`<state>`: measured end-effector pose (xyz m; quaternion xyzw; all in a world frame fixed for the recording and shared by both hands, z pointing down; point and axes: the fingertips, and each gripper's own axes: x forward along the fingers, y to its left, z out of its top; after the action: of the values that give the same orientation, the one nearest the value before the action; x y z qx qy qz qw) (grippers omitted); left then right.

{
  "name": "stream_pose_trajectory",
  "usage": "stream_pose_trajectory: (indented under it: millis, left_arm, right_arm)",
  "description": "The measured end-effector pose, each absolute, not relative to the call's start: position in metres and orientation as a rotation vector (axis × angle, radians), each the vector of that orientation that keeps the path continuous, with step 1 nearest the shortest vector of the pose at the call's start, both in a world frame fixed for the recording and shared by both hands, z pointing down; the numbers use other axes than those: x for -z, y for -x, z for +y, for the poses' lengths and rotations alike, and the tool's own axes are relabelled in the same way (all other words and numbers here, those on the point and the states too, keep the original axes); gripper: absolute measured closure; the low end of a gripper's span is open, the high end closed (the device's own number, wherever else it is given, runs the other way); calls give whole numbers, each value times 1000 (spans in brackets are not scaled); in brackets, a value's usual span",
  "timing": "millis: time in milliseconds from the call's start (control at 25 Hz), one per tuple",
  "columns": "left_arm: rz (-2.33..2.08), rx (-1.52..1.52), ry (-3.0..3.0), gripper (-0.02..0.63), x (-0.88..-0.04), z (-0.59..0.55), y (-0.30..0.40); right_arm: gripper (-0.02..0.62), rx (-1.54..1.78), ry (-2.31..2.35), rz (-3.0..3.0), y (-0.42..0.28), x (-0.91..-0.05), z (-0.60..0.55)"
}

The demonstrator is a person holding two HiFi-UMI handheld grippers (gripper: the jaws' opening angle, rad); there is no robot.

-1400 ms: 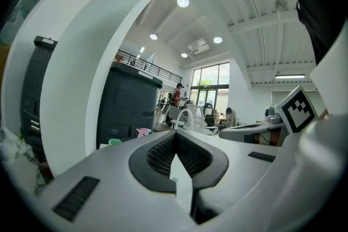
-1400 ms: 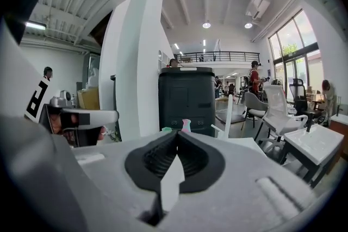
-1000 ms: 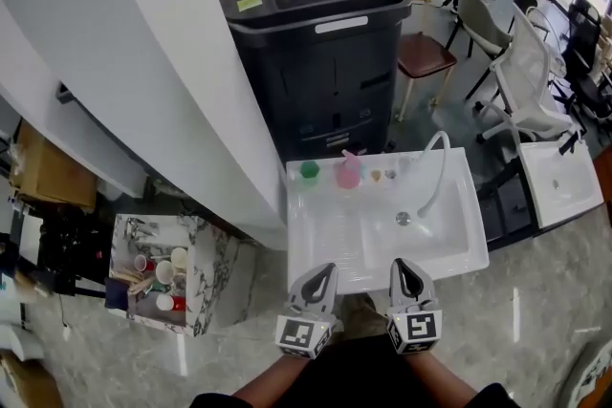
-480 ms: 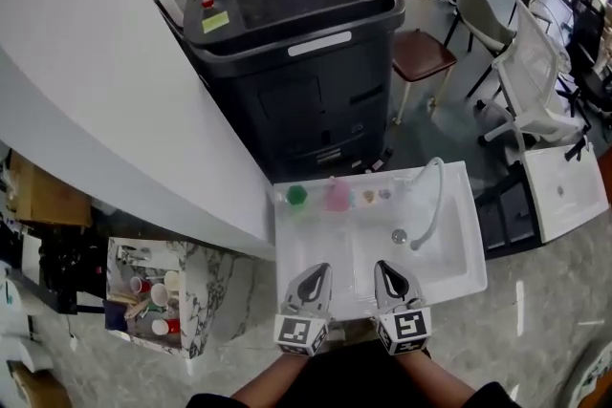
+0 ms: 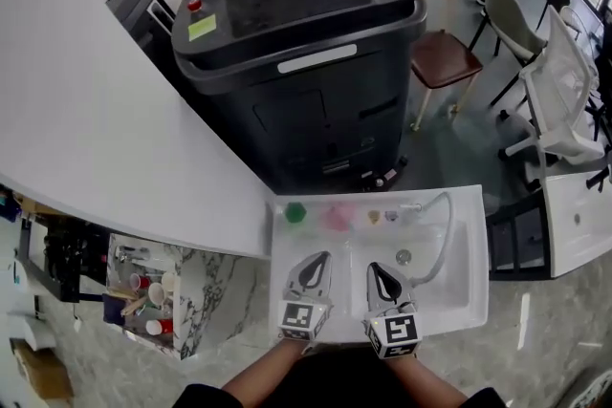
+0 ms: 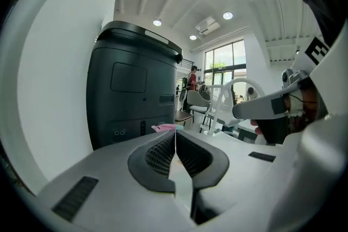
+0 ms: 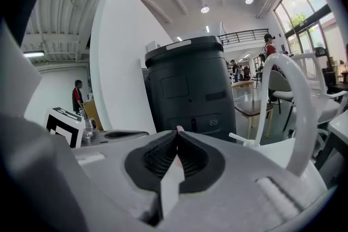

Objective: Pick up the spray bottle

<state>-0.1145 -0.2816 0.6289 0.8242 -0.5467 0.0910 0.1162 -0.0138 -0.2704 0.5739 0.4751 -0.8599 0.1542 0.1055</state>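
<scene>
Your 2 grippers sit side by side over the near edge of 1 white sink (image 5: 467, 210). The left gripper (image 5: 313, 268) has its jaws pressed together with nothing between them. The right gripper (image 5: 382, 279) is likewise closed and empty. 1 pink spray bottle (image 5: 337, 217) stands on the sink's back ledge, beyond both grippers and touched by neither. In your left gripper view its pink top shows just over the closed jaw tips. 1 green item (image 5: 295, 212) sits on the same ledge, just left of the bottle, too blurred to name. 1 curved white faucet (image 5: 447, 229) arches over the basin at your right. 1 large dark machine (image 5: 296, 43) stands directly behind the sink. 1 brown-seated chair (image 5: 449, 62) stands to the machine's right.
</scene>
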Motion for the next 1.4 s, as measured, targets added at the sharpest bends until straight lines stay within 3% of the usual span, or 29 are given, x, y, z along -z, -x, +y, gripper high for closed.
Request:
stream_pose_trajectory:
  millis: [320,560,1160,1400]
  left_arm:
    - [-1624,-352,-2303,586,-662,-338,114]
    - [-1547,-335,-2321,454,-694,-359,105]
    - [-1537,-316,-2296,284,-761,-390,100]
    - [-1519,-363,-2290,258,-784,-402,97]
  right_arm:
    - [597,-503,-1340,-2551,11,-592,-314]
    - [597,-532,-1343,-2550,8,-597,-336]
    - [597,-597,-1298,-2570,22,-612,-349]
    - [597,-611,-1286,-2557,22,-620,-351]
